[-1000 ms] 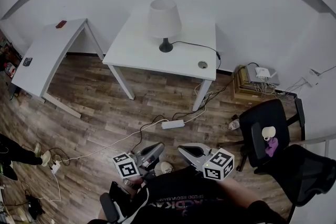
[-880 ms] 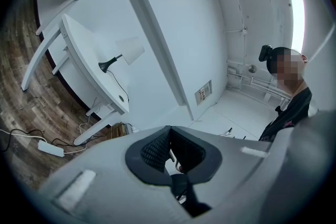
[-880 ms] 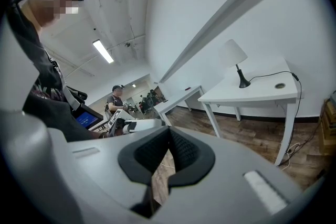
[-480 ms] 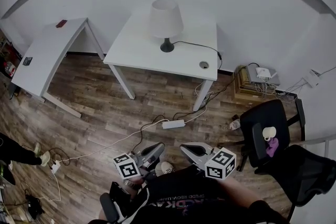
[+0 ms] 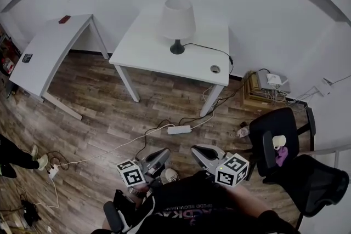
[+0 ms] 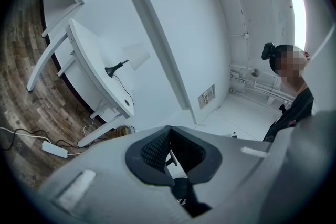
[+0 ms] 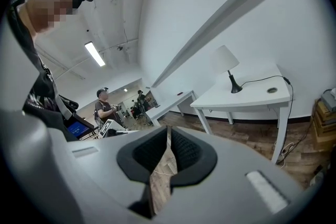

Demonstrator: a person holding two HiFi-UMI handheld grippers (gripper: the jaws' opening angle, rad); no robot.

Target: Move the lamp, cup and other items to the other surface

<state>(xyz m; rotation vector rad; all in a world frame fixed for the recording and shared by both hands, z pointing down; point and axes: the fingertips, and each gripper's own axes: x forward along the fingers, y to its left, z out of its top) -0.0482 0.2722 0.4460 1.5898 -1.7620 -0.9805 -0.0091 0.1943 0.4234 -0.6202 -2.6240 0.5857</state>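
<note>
A white-shaded lamp point(image 5: 177, 19) on a dark base stands on the white table point(image 5: 148, 49), far ahead of both grippers; its cord runs off the table's right end. A small round item point(image 5: 215, 68) lies near that table's right corner. A pale cup point(image 5: 279, 141) sits on the black chair point(image 5: 288, 118) at the right. My left gripper point(image 5: 163, 153) is held low by my body, shut and empty; its view shows the lamp point(image 6: 134, 57) far off. My right gripper point(image 5: 196, 150) hangs beside it. Its jaws have just been opening to a narrow slit with nothing between them.
A second white table point(image 5: 46, 55) stands at the left with a small red item point(image 5: 64, 19) and a dark one point(image 5: 26, 57). A power strip point(image 5: 180, 130) and cables lie on the wood floor. Boxes and a router point(image 5: 271, 80) sit by the wall.
The head view has drifted a little, so the tables sit slightly higher and further right. Both grippers stay low by my body, and the right one has edged to the right.
</note>
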